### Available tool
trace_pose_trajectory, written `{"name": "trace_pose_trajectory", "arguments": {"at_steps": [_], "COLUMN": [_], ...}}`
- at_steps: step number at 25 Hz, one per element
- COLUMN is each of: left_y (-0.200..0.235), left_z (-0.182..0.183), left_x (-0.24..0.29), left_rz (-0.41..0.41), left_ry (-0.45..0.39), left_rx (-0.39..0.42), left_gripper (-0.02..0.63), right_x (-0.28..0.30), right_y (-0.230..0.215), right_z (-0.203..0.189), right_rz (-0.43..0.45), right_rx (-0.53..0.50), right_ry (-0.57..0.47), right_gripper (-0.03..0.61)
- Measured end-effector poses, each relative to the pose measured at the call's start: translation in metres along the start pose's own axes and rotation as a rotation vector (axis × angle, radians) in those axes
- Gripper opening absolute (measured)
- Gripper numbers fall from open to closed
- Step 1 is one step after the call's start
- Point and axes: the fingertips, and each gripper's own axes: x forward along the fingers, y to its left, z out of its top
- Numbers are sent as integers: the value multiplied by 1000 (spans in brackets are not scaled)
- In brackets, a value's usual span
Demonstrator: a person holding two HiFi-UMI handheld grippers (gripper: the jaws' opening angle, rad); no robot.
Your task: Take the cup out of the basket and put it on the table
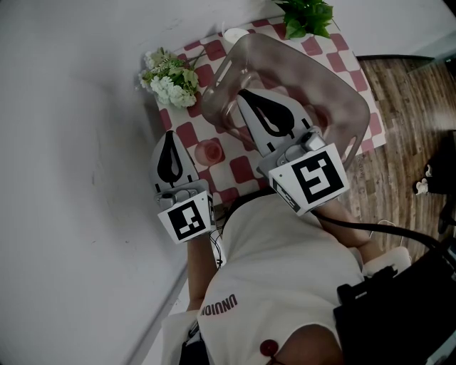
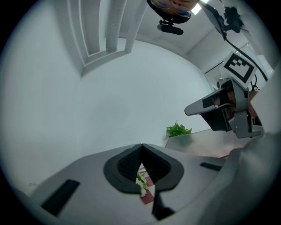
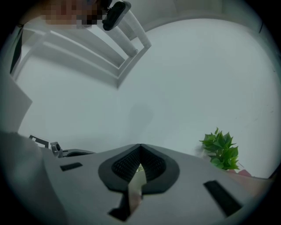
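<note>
A small pink cup (image 1: 209, 152) stands upright on the red-and-white checked tablecloth (image 1: 242, 170), just outside the near left corner of the smoky translucent basket (image 1: 335, 85). My left gripper (image 1: 169, 137) hovers to the cup's left, shut and holding nothing. My right gripper (image 1: 246, 94) hangs over the basket's near side, its jaws also shut and empty. In the left gripper view the shut jaws (image 2: 141, 148) point at the white wall, with the right gripper (image 2: 219, 107) and the basket's rim (image 2: 206, 143) off to the right. The right gripper view shows only its shut jaws (image 3: 140, 148) facing the wall.
A bunch of white flowers (image 1: 171, 78) stands at the table's far left corner. A green potted plant (image 1: 308, 16) stands at the far right, behind the basket. The white wall (image 1: 78, 142) runs along the table's left edge. Wooden floor (image 1: 406, 107) lies to the right.
</note>
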Motion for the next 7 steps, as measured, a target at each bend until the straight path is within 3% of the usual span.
{"name": "trace_pose_trajectory", "arguments": {"at_steps": [7], "left_y": [-1], "left_z": [0], "left_x": [-1], "left_rz": [-2], "left_ry": [3], "left_rx": [5], "left_gripper": [12], "right_x": [0], "right_y": [1], "right_z": [0], "right_rz": [7], "right_rx": [0], "right_ry": [-7], "right_gripper": [17]}}
